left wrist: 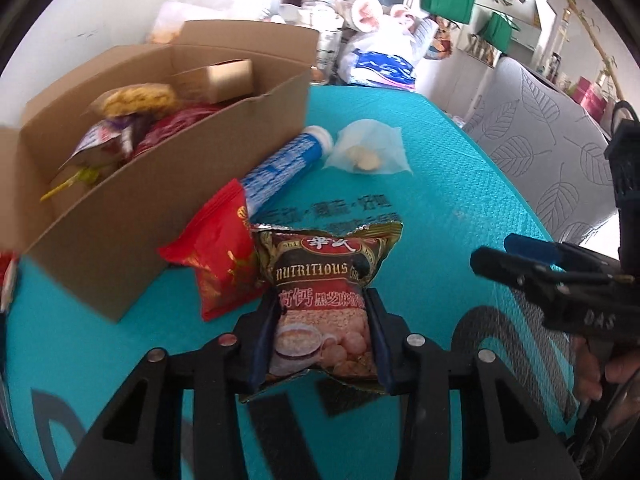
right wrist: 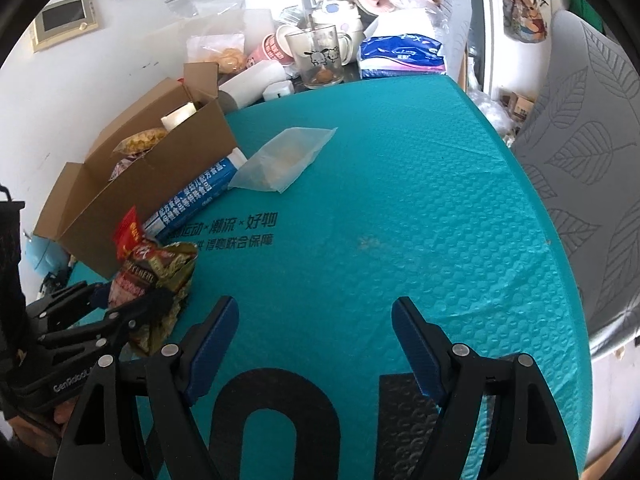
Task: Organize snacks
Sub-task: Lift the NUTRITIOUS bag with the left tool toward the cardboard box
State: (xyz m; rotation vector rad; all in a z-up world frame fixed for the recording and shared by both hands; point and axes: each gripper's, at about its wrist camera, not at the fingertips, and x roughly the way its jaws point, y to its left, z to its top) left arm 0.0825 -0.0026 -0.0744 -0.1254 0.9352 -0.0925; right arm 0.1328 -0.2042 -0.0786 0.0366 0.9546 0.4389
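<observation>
My left gripper (left wrist: 324, 300) is shut on a brown "Nutritious" cereal packet (left wrist: 326, 296), just above the teal mat; the packet also shows in the right wrist view (right wrist: 160, 276). A red snack packet (left wrist: 218, 256) lies beside it to the left. A blue-and-white tube (left wrist: 280, 168) and a clear bag of pale pieces (left wrist: 366, 154) lie further back. An open cardboard box (left wrist: 132, 208) with several snacks inside stands at the left. My right gripper (right wrist: 312, 308) is open and empty over bare mat; it also shows in the left wrist view (left wrist: 516, 256).
The teal bubble mat (right wrist: 400, 200) covers the table. Behind it stand a glass mug (right wrist: 320, 56), cups, a tissue pack (right wrist: 400, 56) and bagged food. A grey leaf-patterned cushion (right wrist: 592, 160) lies along the table's right edge.
</observation>
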